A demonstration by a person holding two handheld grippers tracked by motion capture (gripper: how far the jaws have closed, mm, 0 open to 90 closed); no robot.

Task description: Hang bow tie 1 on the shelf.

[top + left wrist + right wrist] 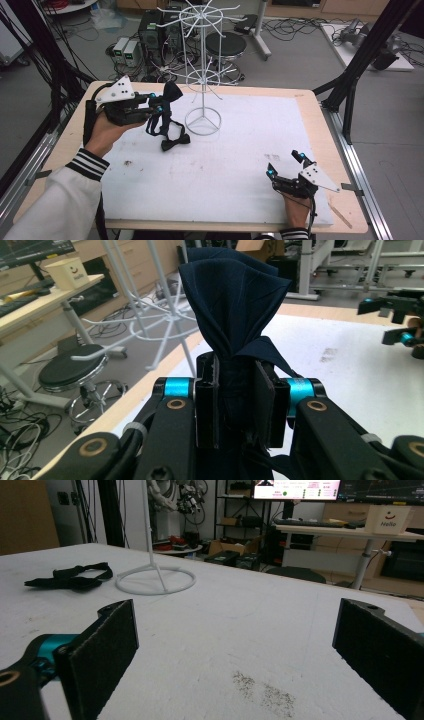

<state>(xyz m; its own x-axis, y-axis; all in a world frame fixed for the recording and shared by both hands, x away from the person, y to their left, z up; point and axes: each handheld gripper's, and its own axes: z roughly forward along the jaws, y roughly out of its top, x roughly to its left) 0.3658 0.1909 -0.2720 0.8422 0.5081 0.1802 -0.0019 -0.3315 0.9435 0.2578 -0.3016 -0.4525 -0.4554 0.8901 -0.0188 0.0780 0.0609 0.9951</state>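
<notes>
A: Where is the bow tie [171, 95] right now?

B: Clamped in the left tool [158, 103], lifted off the worktop [240, 150] at its far left. In the left gripper view the pads are clenched on the dark navy fabric [235, 310], which fans out above them. The strap and a second bow hang down from the grip; the lower bow [175, 142] looks to be touching the worktop, though from above I can't be sure.

A: And the white wire rack [202, 75]?

B: Just to the right of the held tie, with its ring base [202, 121] on the worktop. The tie hangs roughly upright, parallel to the rack's pole. I'd judge the next move carries it rightward and up onto one of the lower arms, so the left hand is plainly the nearer one.

A: The right tool [286, 164]?

B: Released, jaws wide apart, resting low at the near right, well apart from the rack. Its own camera looks across the worktop at the ring base [155, 582] and the trailing strap [70, 577] from table level, which shows the strap lying flat there.
</notes>
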